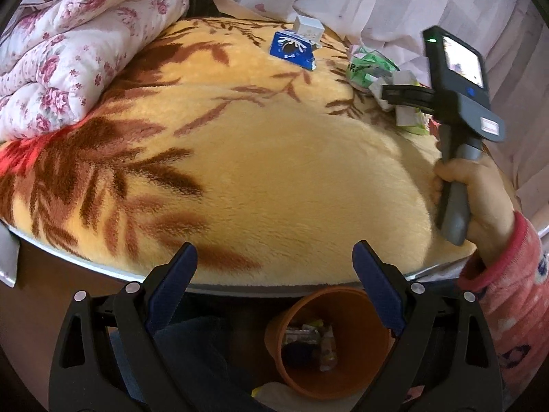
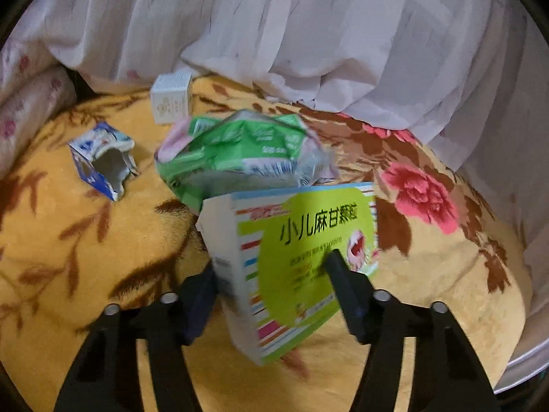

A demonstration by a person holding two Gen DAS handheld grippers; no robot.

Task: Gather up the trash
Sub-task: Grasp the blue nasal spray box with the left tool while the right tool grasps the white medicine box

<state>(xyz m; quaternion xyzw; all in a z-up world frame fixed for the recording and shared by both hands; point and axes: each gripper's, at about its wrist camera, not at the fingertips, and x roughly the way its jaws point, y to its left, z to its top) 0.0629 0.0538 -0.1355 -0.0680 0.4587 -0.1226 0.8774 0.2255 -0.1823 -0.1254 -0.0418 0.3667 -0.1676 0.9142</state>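
The right gripper (image 2: 271,274) is clamped across the green medicine box (image 2: 295,261), tilted just above the blanket (image 2: 85,309). Recommend a firm hold and level carry to the orange bin (image 1: 343,370), beneath the idle, wide-open left gripper (image 1: 274,274). Three wrappers remain beside the white curtain (image 2: 308,34).
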